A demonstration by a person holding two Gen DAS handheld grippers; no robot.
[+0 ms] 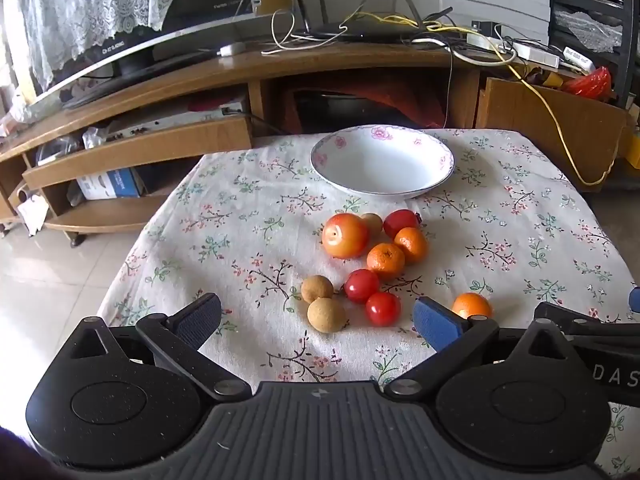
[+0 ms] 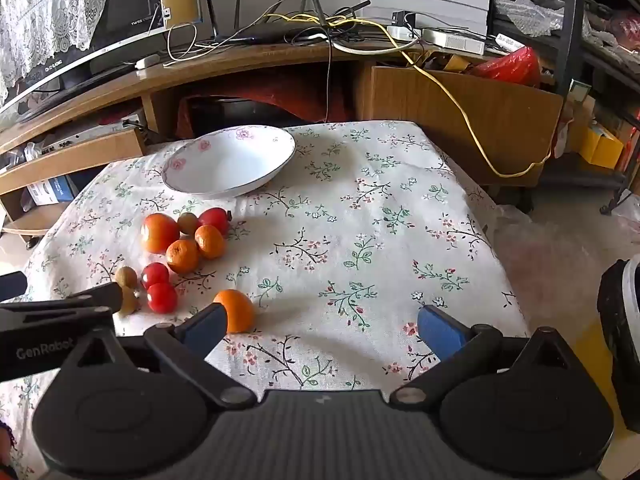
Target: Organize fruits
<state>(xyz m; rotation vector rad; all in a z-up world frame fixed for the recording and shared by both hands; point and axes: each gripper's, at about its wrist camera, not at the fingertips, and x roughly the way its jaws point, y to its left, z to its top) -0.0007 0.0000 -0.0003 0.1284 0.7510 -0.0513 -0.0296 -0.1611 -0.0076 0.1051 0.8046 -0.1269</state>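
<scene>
A white floral bowl point(image 1: 382, 160) point(image 2: 230, 164) sits empty at the far side of the floral tablecloth. In front of it lie several fruits: a large orange-red apple point(image 1: 345, 236) point(image 2: 159, 233), small oranges point(image 1: 386, 260) point(image 2: 182, 255), red tomatoes point(image 1: 361, 286) point(image 2: 162, 297) and brown longans point(image 1: 326, 315). One orange point(image 1: 471, 305) point(image 2: 239, 311) lies apart, beside my right gripper's left finger. My left gripper point(image 1: 318, 320) is open and empty, just short of the longans. My right gripper point(image 2: 322, 326) is open and empty over bare cloth.
A wooden TV stand point(image 1: 240, 68) with a television, a router and cables stands behind the table. A yellow cable point(image 2: 472, 120) hangs beyond the table's far right corner. A dark bin point(image 2: 620, 332) stands on the floor at the right.
</scene>
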